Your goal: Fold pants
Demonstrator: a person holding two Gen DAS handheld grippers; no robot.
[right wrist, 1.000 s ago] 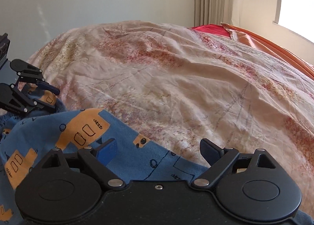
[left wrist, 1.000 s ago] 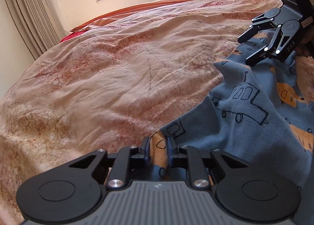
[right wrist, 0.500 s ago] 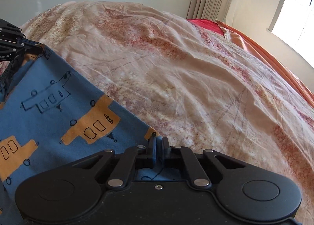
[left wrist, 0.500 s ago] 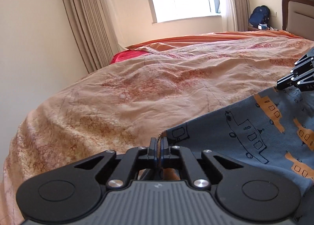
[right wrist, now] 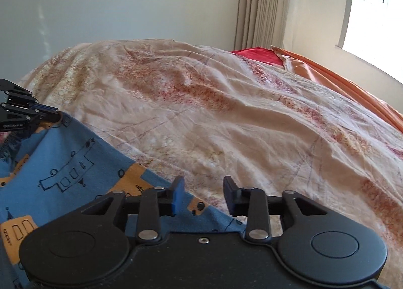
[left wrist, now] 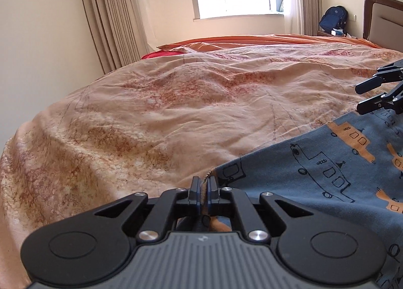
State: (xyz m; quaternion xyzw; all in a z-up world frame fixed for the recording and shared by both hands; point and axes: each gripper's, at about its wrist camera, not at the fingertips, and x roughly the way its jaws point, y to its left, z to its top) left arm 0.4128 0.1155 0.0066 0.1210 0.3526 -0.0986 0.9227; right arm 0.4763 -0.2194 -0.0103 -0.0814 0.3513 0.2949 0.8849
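Note:
The blue pants (left wrist: 314, 170) with orange and outlined vehicle prints lie stretched across the near part of the bed. My left gripper (left wrist: 204, 184) is shut on a corner of the pants' edge. In the right wrist view the pants (right wrist: 65, 168) fill the lower left, and my right gripper (right wrist: 202, 192) stands open over their edge, holding nothing. The right gripper also shows in the left wrist view (left wrist: 362, 98), open at the pants' far corner. The left gripper shows in the right wrist view (right wrist: 54, 113), shut on the cloth.
A wrinkled peach and rust bedspread (left wrist: 176, 102) covers the bed. An orange sheet (left wrist: 252, 40) and a red pillow (right wrist: 259, 54) lie at the far side. Curtains (left wrist: 110, 14), a window, a headboard (left wrist: 382, 19) and a blue backpack (left wrist: 333, 19) stand beyond.
The right gripper, shut on the pants half a second ago, has opened and let the edge go. The left gripper stays shut on its corner, and the pants lie flatter.

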